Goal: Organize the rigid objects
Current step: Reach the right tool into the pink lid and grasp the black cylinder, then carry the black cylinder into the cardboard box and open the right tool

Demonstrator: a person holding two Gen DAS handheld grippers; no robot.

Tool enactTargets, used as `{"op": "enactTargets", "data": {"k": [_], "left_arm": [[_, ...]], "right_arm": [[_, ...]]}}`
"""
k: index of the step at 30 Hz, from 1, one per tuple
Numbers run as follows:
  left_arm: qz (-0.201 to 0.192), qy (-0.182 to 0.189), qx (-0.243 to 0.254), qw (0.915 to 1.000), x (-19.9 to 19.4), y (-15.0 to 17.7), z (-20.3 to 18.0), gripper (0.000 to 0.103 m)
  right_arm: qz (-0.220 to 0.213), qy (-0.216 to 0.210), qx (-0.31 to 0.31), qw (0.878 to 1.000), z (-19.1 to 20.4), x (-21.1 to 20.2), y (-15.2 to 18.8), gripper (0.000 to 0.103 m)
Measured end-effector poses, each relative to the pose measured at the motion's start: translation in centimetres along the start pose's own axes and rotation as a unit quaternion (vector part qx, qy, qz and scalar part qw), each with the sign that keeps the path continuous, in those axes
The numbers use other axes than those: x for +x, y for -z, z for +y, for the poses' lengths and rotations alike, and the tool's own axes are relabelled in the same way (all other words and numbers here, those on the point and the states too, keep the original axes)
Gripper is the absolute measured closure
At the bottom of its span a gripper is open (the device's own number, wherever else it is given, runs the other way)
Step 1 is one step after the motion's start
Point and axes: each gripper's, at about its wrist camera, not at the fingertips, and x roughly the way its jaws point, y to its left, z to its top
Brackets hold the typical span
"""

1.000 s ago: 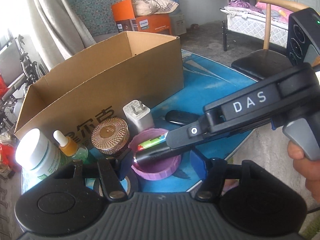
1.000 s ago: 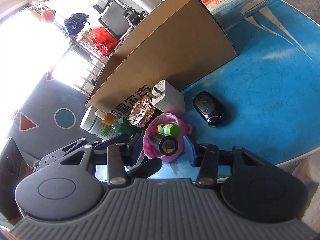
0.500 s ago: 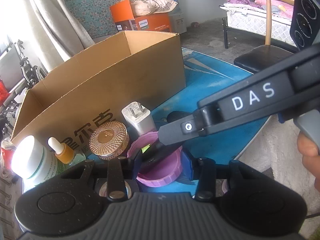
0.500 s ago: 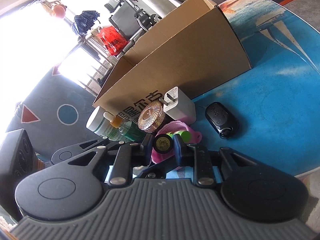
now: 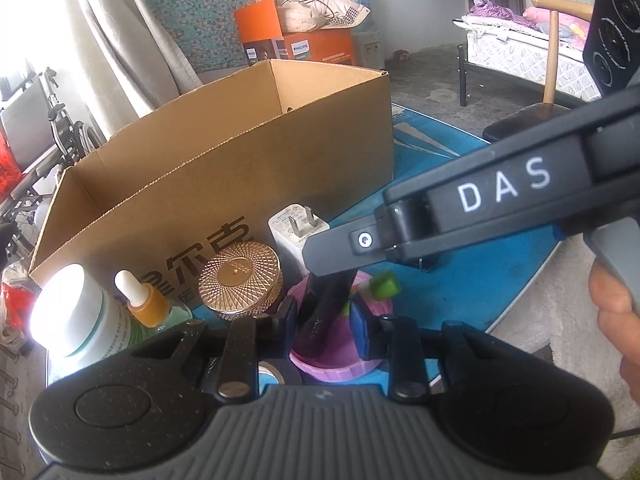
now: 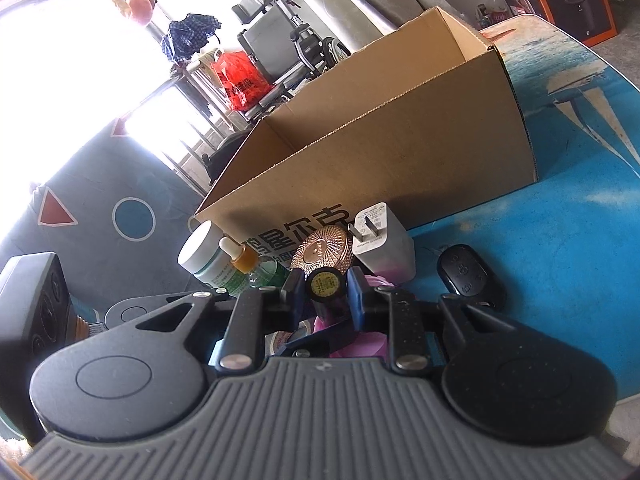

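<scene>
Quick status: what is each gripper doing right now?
Left gripper: jaws closing around the dark tube and pink bowl rim.
Right gripper: shut on the dark tube.

jars and charger (image 6: 382,240) crowd the cardboard box (image 6: 400,152) front (blue table (image 6: 560,260) rightward lies open).

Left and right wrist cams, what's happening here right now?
A person with a handheld gripper in each hand is sorting small items on a blue table beside an open cardboard box. The right gripper is shut on a dark tube, held tilted over the pink bowl, where a green-capped item remains. The left gripper is closing around that same tube's lower end. The gold-lidded jar, charger, bottles and key fob stand outside the box.
</scene>
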Motion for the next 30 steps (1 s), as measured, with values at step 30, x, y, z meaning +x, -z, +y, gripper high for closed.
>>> {"op": "enactTargets", "data": {"k": [30], "left_arm": [[-0.100, -0.066, -0.020, 0.9926, -7.8, -3.0, 0.1, 0.080]], "right_arm": [[-0.071, -0.042, -0.104, 0.991, 7.7, -4.7, -4.0, 0.081]]}}
